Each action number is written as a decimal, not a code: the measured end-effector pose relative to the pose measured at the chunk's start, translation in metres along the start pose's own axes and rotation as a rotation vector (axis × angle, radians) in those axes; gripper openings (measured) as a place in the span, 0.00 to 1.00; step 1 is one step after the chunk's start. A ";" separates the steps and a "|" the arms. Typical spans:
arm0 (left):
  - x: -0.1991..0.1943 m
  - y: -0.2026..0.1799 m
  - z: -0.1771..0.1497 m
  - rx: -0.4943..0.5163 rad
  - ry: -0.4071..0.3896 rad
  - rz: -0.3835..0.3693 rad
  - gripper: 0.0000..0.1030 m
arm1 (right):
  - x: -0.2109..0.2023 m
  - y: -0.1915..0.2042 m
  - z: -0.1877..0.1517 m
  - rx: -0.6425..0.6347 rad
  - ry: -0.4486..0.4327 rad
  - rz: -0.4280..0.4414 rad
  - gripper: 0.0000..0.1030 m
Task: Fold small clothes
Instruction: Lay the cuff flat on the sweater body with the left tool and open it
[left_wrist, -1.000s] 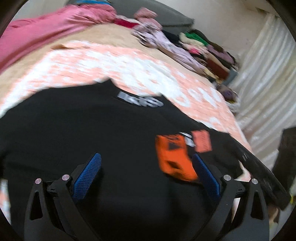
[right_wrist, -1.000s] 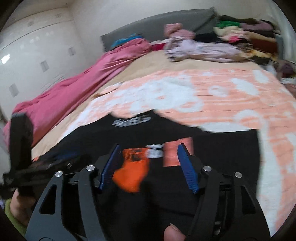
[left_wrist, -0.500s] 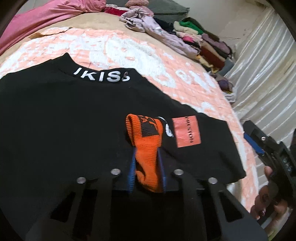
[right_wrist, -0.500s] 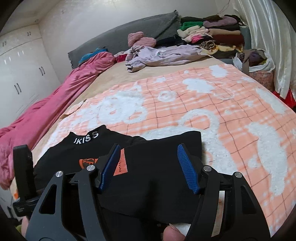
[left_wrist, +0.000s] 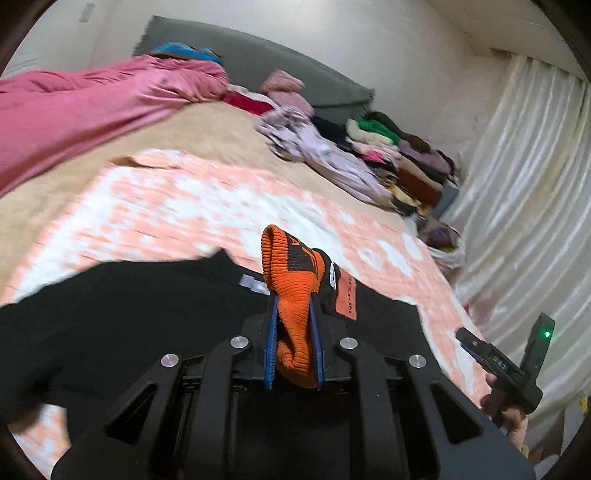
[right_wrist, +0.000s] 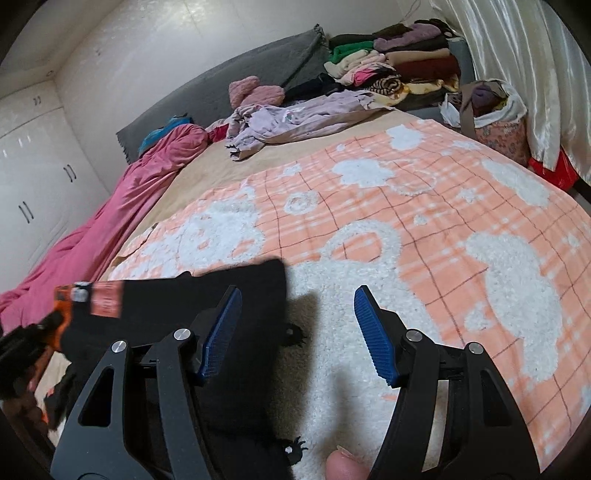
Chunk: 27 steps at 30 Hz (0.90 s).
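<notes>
A bed (right_wrist: 229, 162) carries an orange-and-white checked blanket (right_wrist: 424, 206) that serves as the folding surface. On it lies a black T-shirt (left_wrist: 122, 317), spread flat. The left tool (left_wrist: 293, 343) has just clamped shut on the shirt's orange ribbed cuff (left_wrist: 291, 280) and holds it raised off the blanket, probably to carry the sleeve inward for a fold. The right tool (right_wrist: 297, 332) hangs about half open and empty over the shirt's edge.
</notes>
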<state>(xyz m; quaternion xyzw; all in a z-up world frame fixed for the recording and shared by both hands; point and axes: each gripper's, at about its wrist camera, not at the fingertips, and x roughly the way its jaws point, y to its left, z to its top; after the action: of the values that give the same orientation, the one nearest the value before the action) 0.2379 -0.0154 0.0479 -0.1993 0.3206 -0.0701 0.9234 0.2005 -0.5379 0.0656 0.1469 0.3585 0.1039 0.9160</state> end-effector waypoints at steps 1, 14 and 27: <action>-0.004 0.007 0.000 -0.004 -0.007 0.017 0.14 | 0.001 0.000 -0.001 -0.002 0.003 -0.001 0.55; -0.014 0.088 -0.015 -0.106 0.046 0.155 0.09 | 0.010 0.035 -0.017 -0.154 0.023 -0.023 0.55; -0.009 0.077 -0.026 -0.019 0.085 0.149 0.11 | 0.021 0.083 -0.043 -0.291 0.071 0.050 0.55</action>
<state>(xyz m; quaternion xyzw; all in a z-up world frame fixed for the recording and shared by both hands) 0.2154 0.0487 0.0025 -0.1803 0.3739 -0.0067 0.9098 0.1788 -0.4462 0.0510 0.0176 0.3680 0.1829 0.9115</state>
